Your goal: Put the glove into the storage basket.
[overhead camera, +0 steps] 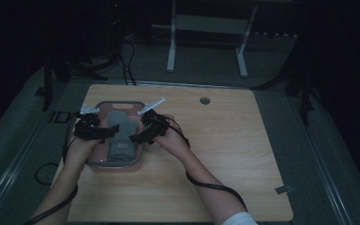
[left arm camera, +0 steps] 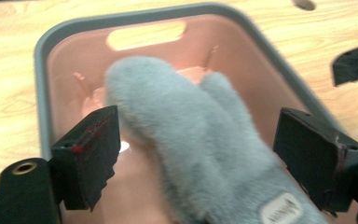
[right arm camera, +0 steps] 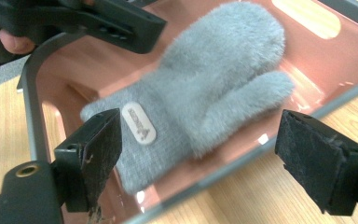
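Plainly, both grippers hover over a pink bin [overhead camera: 99, 161] with a grey rim, and a fluffy grey mitten [left arm camera: 200, 140] lies inside it, between and just beyond the spread jaws of the left gripper [left arm camera: 196, 158]. The right gripper [right arm camera: 200, 163] also has its jaws wide apart, empty, with the mitten's knit cuff lying ahead of its near jaw and the bin's rim crossing below.

As a judgement, the risk is a poor bite: if either gripper closes from this height, the jaws may pinch only loose fur and the mitten could slip free, or a jaw could strike the bin's rim and shove the bin across the wooden table [overhead camera: 225, 140].

From the high view, the two grippers flank the bin, left gripper [overhead camera: 93, 127] and right gripper [overhead camera: 146, 127], but the mitten [overhead camera: 120, 136] is dim. Only the gripper views reveal the mitten's thumb and the small oval label [right arm camera: 139, 122] on its cuff.
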`<action>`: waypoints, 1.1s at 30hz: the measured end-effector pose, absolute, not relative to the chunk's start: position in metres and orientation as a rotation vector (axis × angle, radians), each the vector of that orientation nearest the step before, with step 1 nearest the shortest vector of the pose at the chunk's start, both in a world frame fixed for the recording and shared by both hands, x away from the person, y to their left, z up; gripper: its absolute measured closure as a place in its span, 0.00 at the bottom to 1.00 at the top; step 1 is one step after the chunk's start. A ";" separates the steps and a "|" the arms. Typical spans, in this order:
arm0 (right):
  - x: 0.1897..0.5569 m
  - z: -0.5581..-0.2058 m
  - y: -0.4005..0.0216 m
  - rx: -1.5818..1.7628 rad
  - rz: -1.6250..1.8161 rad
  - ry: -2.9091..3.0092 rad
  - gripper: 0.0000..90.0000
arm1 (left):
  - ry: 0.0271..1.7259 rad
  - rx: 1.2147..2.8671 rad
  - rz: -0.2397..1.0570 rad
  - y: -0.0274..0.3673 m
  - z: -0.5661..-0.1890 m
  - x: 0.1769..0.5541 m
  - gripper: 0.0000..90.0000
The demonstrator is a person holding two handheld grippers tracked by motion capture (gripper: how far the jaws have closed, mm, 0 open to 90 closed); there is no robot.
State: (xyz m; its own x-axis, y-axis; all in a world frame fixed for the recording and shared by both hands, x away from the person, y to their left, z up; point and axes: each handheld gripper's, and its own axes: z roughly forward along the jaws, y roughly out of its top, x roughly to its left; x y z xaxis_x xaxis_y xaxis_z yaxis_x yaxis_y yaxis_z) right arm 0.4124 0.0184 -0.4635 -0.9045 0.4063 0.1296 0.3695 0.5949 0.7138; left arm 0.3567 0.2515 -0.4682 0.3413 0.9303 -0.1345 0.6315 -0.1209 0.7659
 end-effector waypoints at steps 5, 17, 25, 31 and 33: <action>0.406 -0.460 0.004 0.650 1.239 2.751 0.16 | 1.256 1.873 0.470 0.231 -0.461 0.336 0.17; 0.398 -0.461 -0.027 0.666 1.252 2.741 0.16 | 1.072 1.872 0.432 0.202 -0.449 0.299 0.17; 0.391 -0.466 -0.048 0.661 1.261 2.734 0.17 | 0.946 1.909 0.387 0.177 -0.450 0.280 0.17; 0.385 -0.472 -0.061 0.646 1.257 2.742 0.16 | 0.889 1.922 0.327 0.159 -0.456 0.270 0.17; 0.383 -0.475 -0.066 0.647 1.246 2.735 0.16 | 0.866 1.927 0.317 0.153 -0.457 0.266 0.17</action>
